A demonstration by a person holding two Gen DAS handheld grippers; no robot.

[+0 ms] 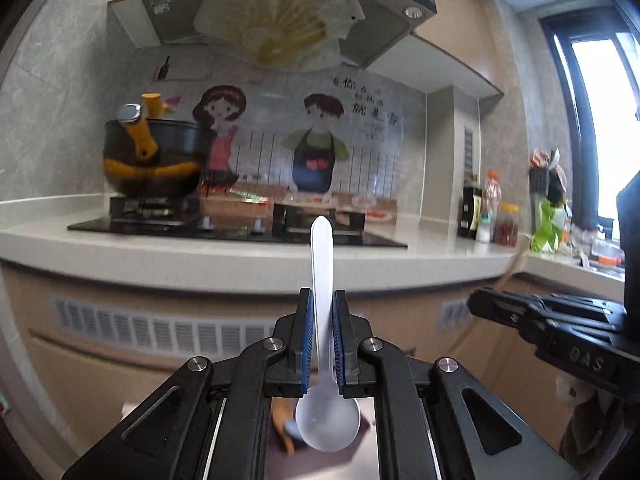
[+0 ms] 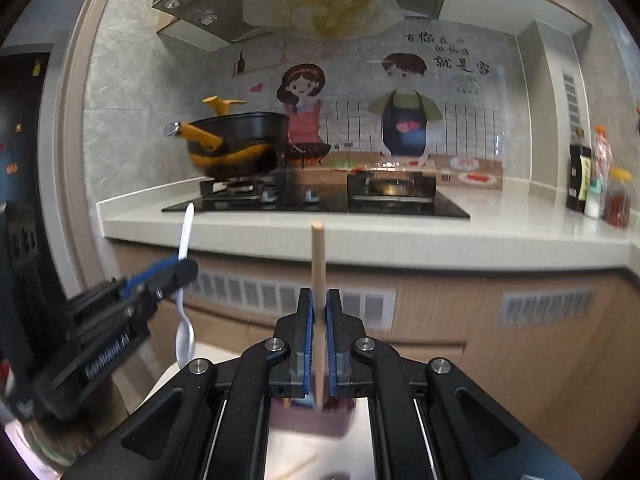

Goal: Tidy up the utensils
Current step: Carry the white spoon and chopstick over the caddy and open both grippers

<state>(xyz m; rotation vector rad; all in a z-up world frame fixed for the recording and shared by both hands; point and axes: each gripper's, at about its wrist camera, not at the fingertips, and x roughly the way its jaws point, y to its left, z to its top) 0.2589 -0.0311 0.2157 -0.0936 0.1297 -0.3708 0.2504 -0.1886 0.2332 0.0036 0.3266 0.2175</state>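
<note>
Both claws are clamped on utensils and held in open air in front of the counter (image 2: 360, 240), well short of its front edge: the left gripper (image 1: 322, 336) pinches a white spoon (image 1: 322, 280) by its handle, the right gripper (image 2: 319, 344) pinches a wooden stick (image 2: 318, 272). The spoon stands upright, handle tip up and bowl hanging down behind the pads, and the stick is upright too, its top end about level with the counter edge. Beyond that edge sit the hob (image 2: 320, 200) and a black-and-yellow pot (image 2: 240, 144) on its left burner, with bottles (image 2: 596, 176) far right; the two claws are apart, side by side.
</note>
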